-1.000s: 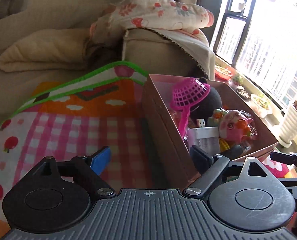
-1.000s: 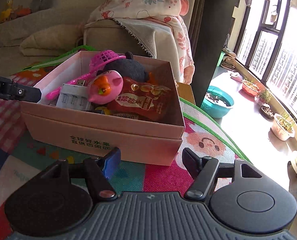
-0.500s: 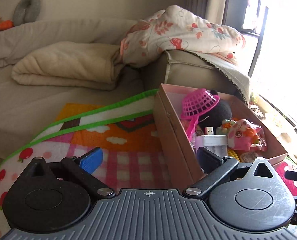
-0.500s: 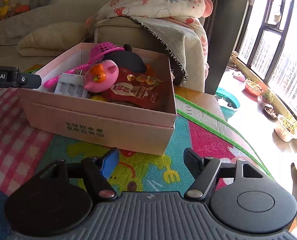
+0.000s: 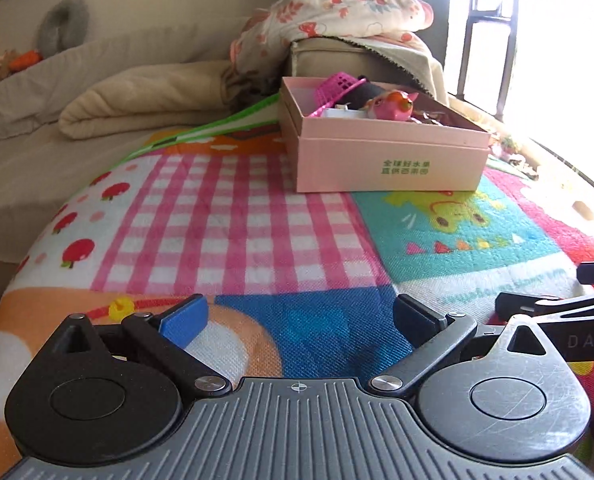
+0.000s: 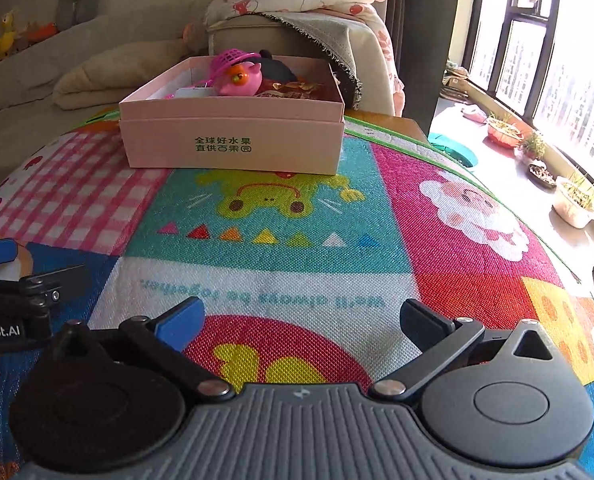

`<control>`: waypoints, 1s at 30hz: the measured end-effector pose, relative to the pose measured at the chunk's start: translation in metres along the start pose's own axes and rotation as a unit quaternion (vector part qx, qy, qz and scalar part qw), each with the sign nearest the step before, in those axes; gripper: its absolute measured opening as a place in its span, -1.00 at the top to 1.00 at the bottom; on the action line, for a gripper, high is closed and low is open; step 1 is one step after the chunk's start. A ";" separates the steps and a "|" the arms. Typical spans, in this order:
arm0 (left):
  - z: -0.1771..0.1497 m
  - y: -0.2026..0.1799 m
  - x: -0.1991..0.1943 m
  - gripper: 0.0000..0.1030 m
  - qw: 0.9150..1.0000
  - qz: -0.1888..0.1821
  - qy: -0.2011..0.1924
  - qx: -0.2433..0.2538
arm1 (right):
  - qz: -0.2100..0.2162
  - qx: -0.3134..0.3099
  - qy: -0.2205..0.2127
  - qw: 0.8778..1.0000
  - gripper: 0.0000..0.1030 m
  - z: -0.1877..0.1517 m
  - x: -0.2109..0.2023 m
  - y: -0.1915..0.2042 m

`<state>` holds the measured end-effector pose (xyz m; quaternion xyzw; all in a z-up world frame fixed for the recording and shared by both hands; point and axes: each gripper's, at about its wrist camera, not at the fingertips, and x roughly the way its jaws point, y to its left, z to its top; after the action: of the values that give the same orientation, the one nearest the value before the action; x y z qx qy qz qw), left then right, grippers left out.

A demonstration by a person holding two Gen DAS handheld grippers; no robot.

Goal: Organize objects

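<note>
A pink cardboard box [image 5: 389, 160] [image 6: 233, 144] with green lettering stands on the colourful play mat [image 5: 257, 232] [image 6: 297, 240], far ahead of both grippers. Inside it lie a pink pig toy [image 5: 391, 105] [image 6: 241, 78], a magenta plastic basket [image 5: 333, 84] [image 6: 231, 58], a black plush [image 6: 275, 68] and a red snack bag [image 6: 297, 88]. My left gripper [image 5: 299, 318] hangs open over the mat, nothing between its fingers. My right gripper [image 6: 303, 320] has its jaws opening wide, nothing between them either. The two grippers are side by side, each showing at the edge of the other's view.
A beige sofa [image 5: 97, 80] with a folded blanket and a floral quilt [image 5: 349, 12] stands behind the box. Potted plants [image 6: 573, 200] line the window sill at right. A teal basin [image 6: 457, 154] sits past the mat's green edge.
Both grippers have drawn back from the box, which now looks smaller and farther off. The right gripper's fingers have spread much wider. The left one stays wide.
</note>
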<state>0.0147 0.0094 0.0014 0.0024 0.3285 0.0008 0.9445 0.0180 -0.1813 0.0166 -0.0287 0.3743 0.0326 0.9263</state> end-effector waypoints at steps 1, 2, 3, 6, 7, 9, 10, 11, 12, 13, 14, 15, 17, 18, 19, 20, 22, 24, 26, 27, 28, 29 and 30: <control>0.001 -0.001 0.004 -0.99 1.000 0.011 0.007 -0.005 | 0.009 0.012 0.001 1.000 -1.00 0.000 0.002 -0.004; 0.002 -0.002 0.007 -1.00 1.000 0.018 0.010 -0.006 | 0.017 0.022 -0.009 1.000 -1.00 -0.003 0.001 -0.008; 0.002 -0.005 0.008 -0.99 1.000 0.021 0.010 -0.003 | 0.012 0.018 -0.027 0.999 -1.00 -0.006 0.002 -0.010; 0.002 -0.008 0.009 -0.99 1.000 0.022 0.010 -0.005 | 0.011 0.026 -0.032 0.999 -1.00 -0.006 0.003 -0.013; 0.002 -0.009 0.009 -0.99 1.000 0.022 0.010 -0.006 | 0.007 0.021 -0.032 0.999 -1.00 -0.005 0.004 -0.011; 0.002 -0.011 0.009 -0.99 1.000 0.021 0.009 -0.005 | 0.008 0.018 -0.033 0.999 -1.00 -0.004 0.006 -0.010; 0.002 -0.012 0.010 -0.99 1.000 0.018 0.009 -0.003 | 0.009 0.019 -0.033 0.999 -1.00 -0.003 0.007 -0.010; 0.002 -0.012 0.010 -0.99 1.000 0.018 0.009 -0.002 | 0.009 0.018 -0.034 0.999 -1.00 -0.002 0.008 -0.010; 0.002 -0.012 0.010 -0.99 1.000 0.018 0.009 -0.002 | 0.008 0.019 -0.035 0.999 -1.00 -0.001 0.009 -0.010; 0.002 -0.012 0.011 -0.99 1.000 0.017 0.010 -0.003 | 0.007 0.018 -0.035 0.999 -1.00 -0.001 0.010 -0.009; 0.002 -0.012 0.011 -0.99 1.000 0.016 0.010 -0.005 | 0.006 0.017 -0.036 0.999 -1.00 0.000 0.011 -0.009; 0.002 -0.013 0.011 -0.99 1.000 0.016 0.009 -0.005 | 0.006 0.017 -0.037 0.999 -1.00 0.000 0.012 -0.009; 0.002 -0.013 0.011 -0.99 1.000 0.016 0.009 -0.005 | 0.007 0.018 -0.039 0.999 -1.00 -0.001 0.012 -0.009; 0.002 -0.013 0.011 -0.99 1.000 0.016 0.009 -0.005 | 0.007 0.019 -0.041 0.999 -1.00 -0.002 0.011 -0.009; 0.002 -0.013 0.011 -0.99 1.000 0.016 0.009 -0.005 | 0.008 0.021 -0.041 0.999 -1.00 -0.002 0.011 -0.010; 0.002 -0.013 0.011 -0.99 1.000 0.016 0.009 -0.006 | 0.008 0.022 -0.041 0.999 -1.00 -0.002 0.011 -0.010; 0.001 -0.013 0.010 -0.99 1.000 0.015 0.009 -0.007 | 0.008 0.021 -0.041 0.999 -1.00 -0.001 0.012 -0.009; 0.001 -0.013 0.010 -0.99 1.000 0.015 0.009 -0.006 | 0.008 0.021 -0.041 0.999 -1.00 -0.001 0.012 -0.009; 0.001 -0.012 0.010 -0.99 1.000 0.016 0.009 -0.006 | 0.008 0.021 -0.041 0.999 -1.00 -0.002 0.012 -0.009; 0.001 -0.013 0.010 -0.99 1.000 0.016 0.009 -0.006 | 0.008 0.022 -0.041 0.999 -1.00 -0.002 0.012 -0.009; 0.001 -0.012 0.010 -0.99 1.000 0.015 0.010 -0.007 | 0.008 0.022 -0.041 0.999 -1.00 -0.002 0.012 -0.009; 0.001 -0.012 0.010 -0.99 1.000 0.015 0.010 -0.007 | 0.008 0.021 -0.041 0.999 -1.00 -0.002 0.012 -0.009; 0.001 -0.013 0.010 -0.99 1.000 0.015 0.010 -0.006 | 0.008 0.021 -0.041 0.999 -1.00 -0.002 0.012 -0.009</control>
<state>0.0235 -0.0031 -0.0040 0.0013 0.3375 0.0174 0.9412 0.0263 -0.1903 0.0073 -0.0045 0.3370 0.0331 0.9409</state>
